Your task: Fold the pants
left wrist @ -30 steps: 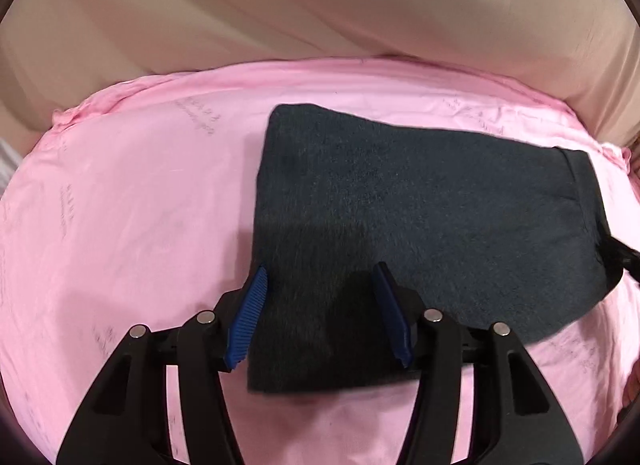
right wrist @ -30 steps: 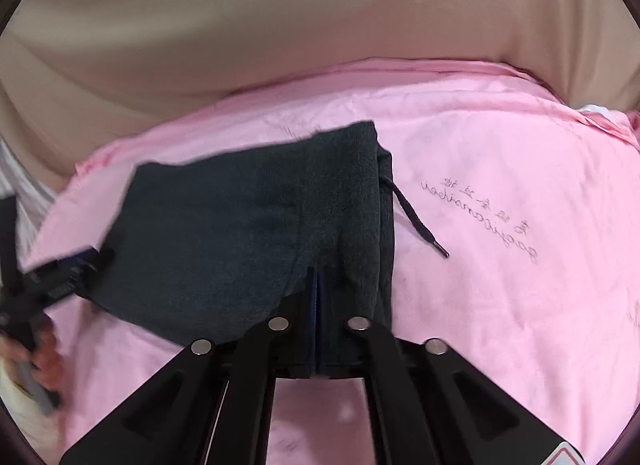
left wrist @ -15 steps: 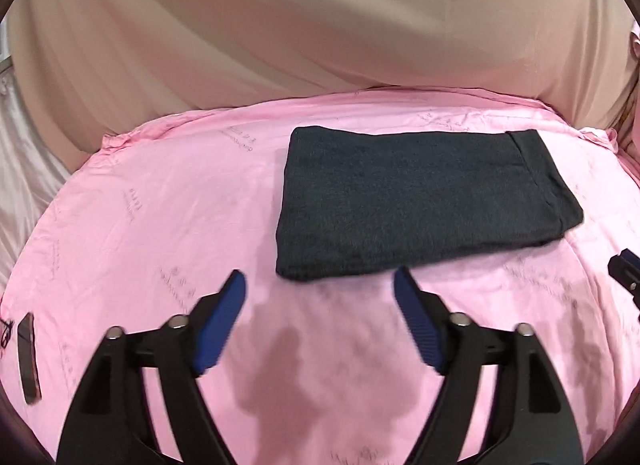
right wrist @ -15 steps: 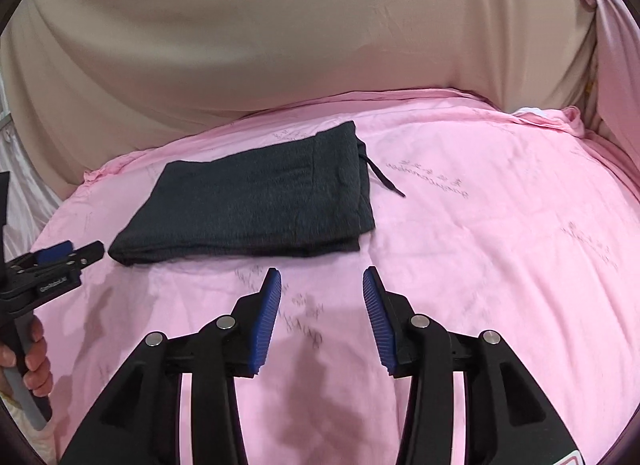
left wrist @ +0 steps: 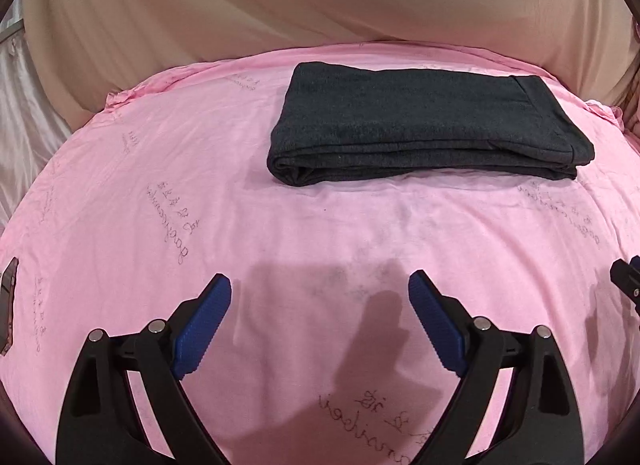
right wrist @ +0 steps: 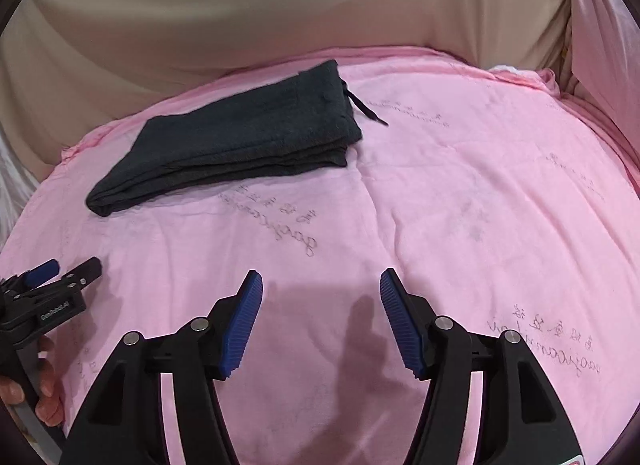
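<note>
The dark grey pants (left wrist: 424,121) lie folded into a flat oblong bundle on the pink sheet (left wrist: 320,233), at the far side. In the right wrist view the pants (right wrist: 240,137) lie far left, with a drawstring (right wrist: 368,113) trailing off the right end. My left gripper (left wrist: 320,297) is open and empty, well short of the pants. My right gripper (right wrist: 320,289) is open and empty, near the front, to the right of the pants. The left gripper also shows in the right wrist view (right wrist: 60,273) at the left edge, held by a hand.
A beige cloth backdrop (left wrist: 320,5) rises behind the bed. A small dark flat object (left wrist: 8,305) lies at the sheet's left edge. A tied pink curtain (right wrist: 592,25) hangs at the far right. The right gripper's tip (left wrist: 628,281) shows at the right edge.
The right gripper let go of the pants and opened. Both grippers pulled back toward the front, away from the folded pants, which stay lying on the sheet.
</note>
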